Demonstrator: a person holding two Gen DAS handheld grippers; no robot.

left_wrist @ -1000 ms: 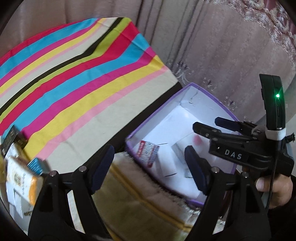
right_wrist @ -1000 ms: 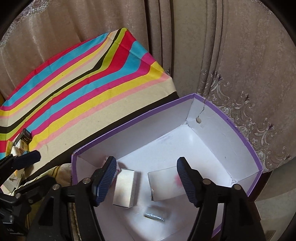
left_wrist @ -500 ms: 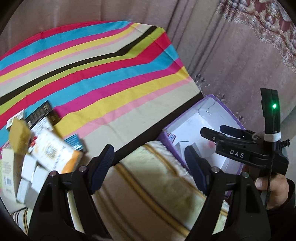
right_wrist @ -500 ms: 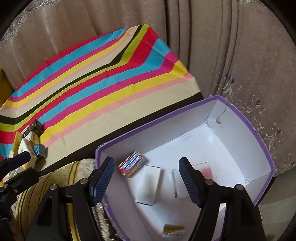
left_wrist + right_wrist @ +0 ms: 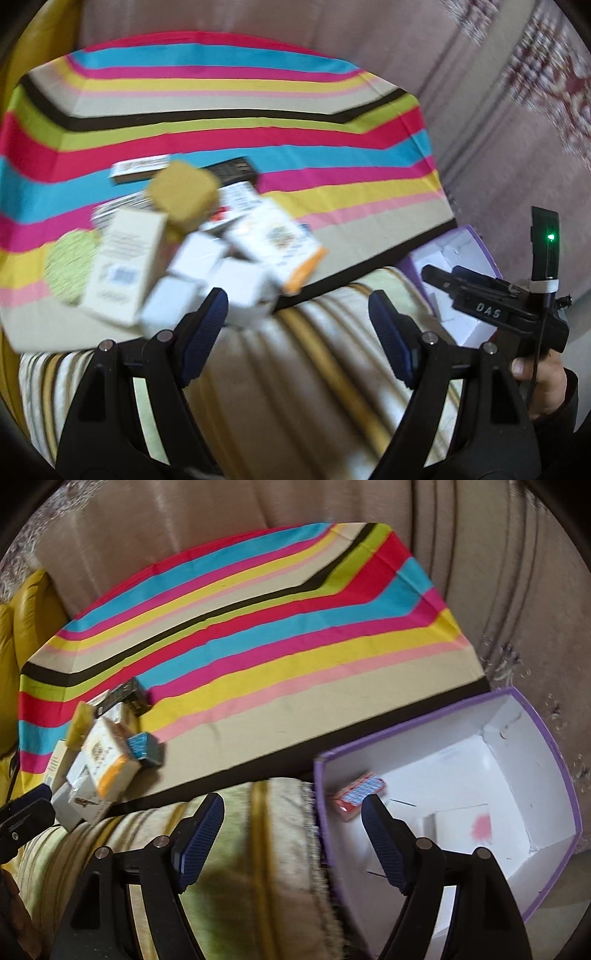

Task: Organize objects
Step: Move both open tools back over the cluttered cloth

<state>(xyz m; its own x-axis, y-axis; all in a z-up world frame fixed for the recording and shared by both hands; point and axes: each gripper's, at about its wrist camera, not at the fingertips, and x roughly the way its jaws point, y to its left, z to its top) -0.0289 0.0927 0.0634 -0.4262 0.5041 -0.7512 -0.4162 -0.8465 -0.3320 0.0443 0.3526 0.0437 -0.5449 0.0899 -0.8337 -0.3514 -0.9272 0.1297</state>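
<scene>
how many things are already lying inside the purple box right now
2 that I can see: a red and blue packet by the near-left wall of the purple box, and a white box with a pink mark mid-floor. The right gripper may hide more.

A: What sits ahead of your left gripper (image 5: 297, 325)?

B: Your jaws stand wide apart with nothing between them, over a striped beige cushion (image 5: 317, 373). Just beyond the left finger lies a blurred heap of small boxes (image 5: 207, 254) on the striped cloth (image 5: 258, 122), with a mustard-coloured block (image 5: 183, 195) on top and an orange-edged carton (image 5: 284, 243) at the heap's right side.

A: And to your right?

B: The right gripper (image 5: 491, 299), held in your hand (image 5: 543, 384), shows a green light. Behind it you see a corner of the purple box (image 5: 454, 254), white inside.
</scene>
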